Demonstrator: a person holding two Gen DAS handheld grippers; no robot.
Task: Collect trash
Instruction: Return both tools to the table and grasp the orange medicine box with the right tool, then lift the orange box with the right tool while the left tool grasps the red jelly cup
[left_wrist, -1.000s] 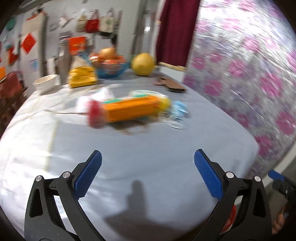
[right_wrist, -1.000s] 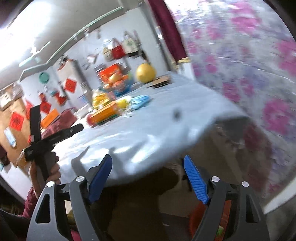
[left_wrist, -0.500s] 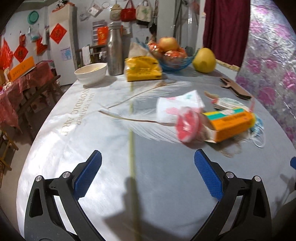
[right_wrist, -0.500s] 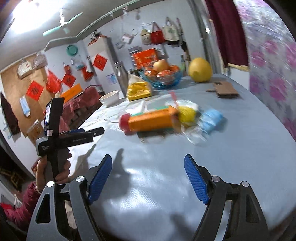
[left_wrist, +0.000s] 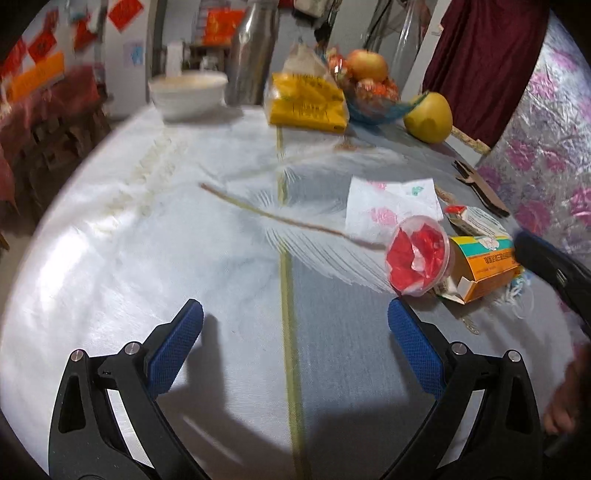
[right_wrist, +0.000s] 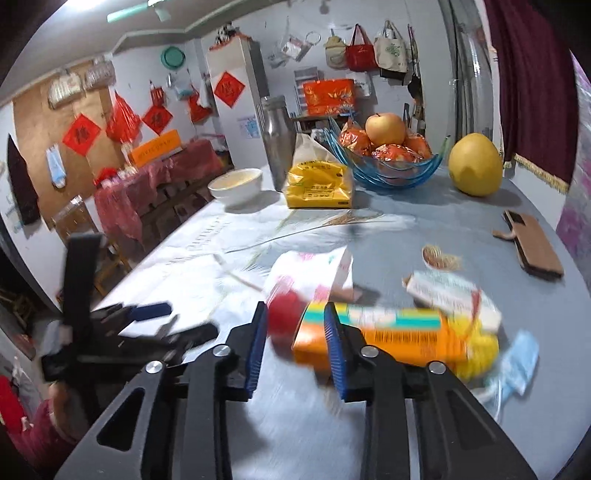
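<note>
Right hand-held gripper (right_wrist: 297, 345) narrowed, half-closed at orange carton (right_wrist: 380, 341); left hand-held gripper (left_wrist: 294, 343) apart.

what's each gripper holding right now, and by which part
Nothing. The left gripper is open over bare tablecloth. The right gripper, narrowed but open, is near the red-filled cup and orange box, gripping neither.

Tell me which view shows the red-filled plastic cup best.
The left wrist view: the cup lies on its side there, sharp, mouth toward the camera, against the orange box. The right wrist view gives only a red blur between the right gripper's fingers.
</note>
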